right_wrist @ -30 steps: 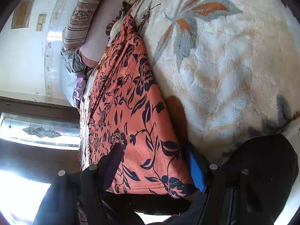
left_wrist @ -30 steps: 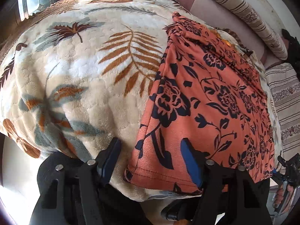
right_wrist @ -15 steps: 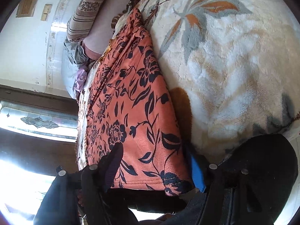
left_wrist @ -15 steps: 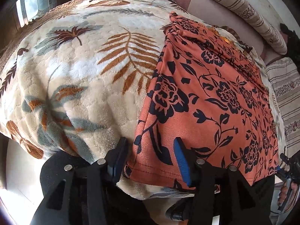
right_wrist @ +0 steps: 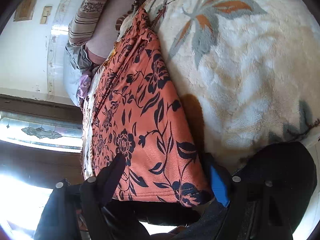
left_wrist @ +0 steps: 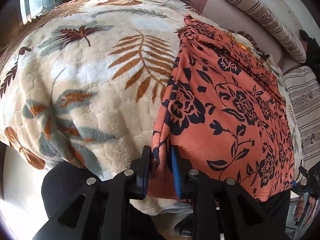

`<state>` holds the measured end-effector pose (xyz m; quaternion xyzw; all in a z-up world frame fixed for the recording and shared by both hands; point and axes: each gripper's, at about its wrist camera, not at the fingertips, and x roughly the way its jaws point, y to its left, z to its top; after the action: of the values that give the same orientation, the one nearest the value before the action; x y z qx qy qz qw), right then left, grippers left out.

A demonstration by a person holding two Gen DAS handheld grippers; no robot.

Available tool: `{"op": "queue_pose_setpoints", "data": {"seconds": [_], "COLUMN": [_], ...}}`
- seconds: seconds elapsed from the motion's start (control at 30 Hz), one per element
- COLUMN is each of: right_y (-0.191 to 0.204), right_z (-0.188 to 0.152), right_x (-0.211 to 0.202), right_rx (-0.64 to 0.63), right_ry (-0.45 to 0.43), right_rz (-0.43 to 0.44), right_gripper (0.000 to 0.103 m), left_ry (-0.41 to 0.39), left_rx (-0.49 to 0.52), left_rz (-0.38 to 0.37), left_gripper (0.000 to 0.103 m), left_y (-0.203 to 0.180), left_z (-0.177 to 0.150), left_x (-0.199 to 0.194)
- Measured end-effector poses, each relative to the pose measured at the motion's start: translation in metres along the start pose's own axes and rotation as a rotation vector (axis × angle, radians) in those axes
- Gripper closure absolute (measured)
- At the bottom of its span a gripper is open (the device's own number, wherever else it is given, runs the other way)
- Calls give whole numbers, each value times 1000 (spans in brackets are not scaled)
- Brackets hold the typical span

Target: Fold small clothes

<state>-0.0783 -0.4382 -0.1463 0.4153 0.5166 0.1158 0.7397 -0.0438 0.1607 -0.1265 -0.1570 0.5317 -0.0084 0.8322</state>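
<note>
Closing on the orange garment's [left_wrist: 230, 108] near-left corner, left hand-held gripper [left_wrist: 160, 168]; cloth runs toward twelve o'clock; right hand-held gripper [right_wrist: 166, 178] opening astride the hem.

Garment's [left_wrist: 230, 108] near hem (left corner) hidden behind tongs.

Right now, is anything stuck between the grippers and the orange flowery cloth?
Nothing visible is in the way. The left hand-held gripper is closing with a corner of the cloth bunched between its jaws. The right hand-held gripper is opening, its jaws either side of the other near corner, on the blanket.
</note>
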Motion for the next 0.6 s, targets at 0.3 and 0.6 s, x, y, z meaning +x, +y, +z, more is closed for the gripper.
{"op": "queue_pose_setpoints", "data": {"seconds": [0.3,0.6], "right_y": [6,-18], "right_z": [3,5], "right_x": [-17,0], "right_rx": [-5,85], "right_ry": [-8,44], "right_rz": [42,85], "right_gripper": [94,51], "left_ry": [-77,12], "left_rx": [-14,-52], "left_rz": [-73,-29], "left_gripper": [96,78], "left_y": [-4,7], "left_z": [16,2], "left_x": [-35,3]}}
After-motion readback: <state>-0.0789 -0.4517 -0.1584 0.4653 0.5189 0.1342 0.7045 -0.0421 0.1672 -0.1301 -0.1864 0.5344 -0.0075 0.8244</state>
